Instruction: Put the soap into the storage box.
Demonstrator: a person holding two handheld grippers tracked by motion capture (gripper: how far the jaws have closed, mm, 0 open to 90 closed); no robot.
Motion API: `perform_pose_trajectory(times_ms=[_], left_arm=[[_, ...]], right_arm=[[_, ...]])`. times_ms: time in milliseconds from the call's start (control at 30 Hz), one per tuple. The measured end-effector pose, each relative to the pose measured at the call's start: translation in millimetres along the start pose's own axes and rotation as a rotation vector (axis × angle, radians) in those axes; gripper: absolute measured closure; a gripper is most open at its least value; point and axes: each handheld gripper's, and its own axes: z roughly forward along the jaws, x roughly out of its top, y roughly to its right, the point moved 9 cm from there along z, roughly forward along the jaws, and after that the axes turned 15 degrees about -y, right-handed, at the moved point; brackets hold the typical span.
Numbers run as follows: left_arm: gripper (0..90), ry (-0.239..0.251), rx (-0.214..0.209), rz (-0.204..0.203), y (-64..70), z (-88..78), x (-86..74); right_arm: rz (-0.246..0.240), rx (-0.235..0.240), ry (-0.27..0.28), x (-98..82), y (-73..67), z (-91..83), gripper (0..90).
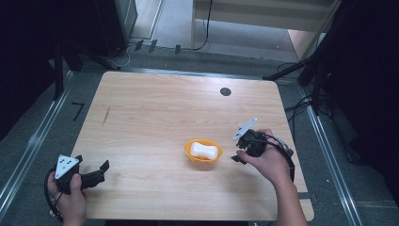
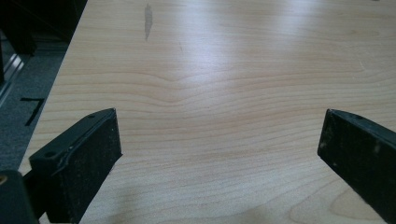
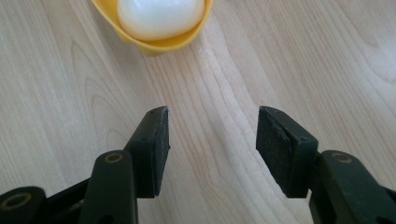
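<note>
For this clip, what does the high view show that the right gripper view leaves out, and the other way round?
High view alone: the whole table, the left gripper at its near left corner, a dark round spot near the far edge, and the floor around.

Right gripper view alone: its own two black fingers close up, apart, nothing between them.

Shared: the orange bowl with the white soap-like piece inside, the right gripper beside it, and the wood surface.

Left gripper [image 1: 96,173] low, fingers [image 2: 84,163] wide apart; right gripper [image 3: 211,140] angled down, fingers parted, empty.
</note>
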Motion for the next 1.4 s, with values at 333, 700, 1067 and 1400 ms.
perform_pose_trajectory(times_ms=[333,700,1067,1400], left_arm=[[0.0,0.001,0.001,0.000,0.1,0.0,0.1],[0.0,0.001,0.001,0.000,0.1,0.0,0.1],[0.0,0.001,0.000,0.000,0.0,-0.1,0.1],[0.0,0.002,0.000,-0.001,0.0,-0.1,0.1]], right_arm=[[0.043,0.006,0.030,-16.2,1.6,5.4,41.8],[0.105,0.003,0.062,-36.1,3.7,11.4,38.2],[0.166,-0.008,0.112,-54.1,6.6,13.9,35.5],[0.246,-0.054,0.165,-70.4,12.3,15.5,32.7]])
